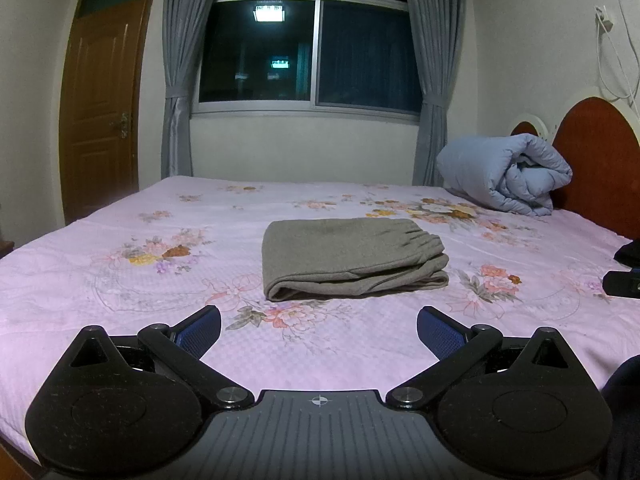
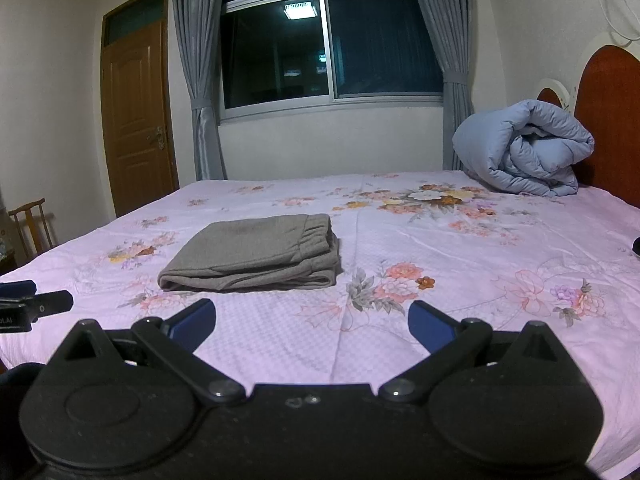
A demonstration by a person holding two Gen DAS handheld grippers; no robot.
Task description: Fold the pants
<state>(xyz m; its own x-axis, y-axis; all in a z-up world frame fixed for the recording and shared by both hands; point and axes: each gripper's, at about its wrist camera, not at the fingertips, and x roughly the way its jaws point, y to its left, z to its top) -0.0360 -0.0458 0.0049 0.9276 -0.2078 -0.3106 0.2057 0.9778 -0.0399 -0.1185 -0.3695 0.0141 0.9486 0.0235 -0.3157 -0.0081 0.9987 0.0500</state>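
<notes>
Pants, of soft grey knit, are seen folded into a compact rectangle mid-bed, well in from every edge, long axis running crosswise, elastic waistband rightward; the left claw, spread and empty, is judged nearer than the right claw, likewise spread

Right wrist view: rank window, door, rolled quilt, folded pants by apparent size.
1. window
2. door
3. rolled quilt and folded pants: look about alike, not ranked.
The pants lie nearer the camera, so apparent size may mislead.
</notes>
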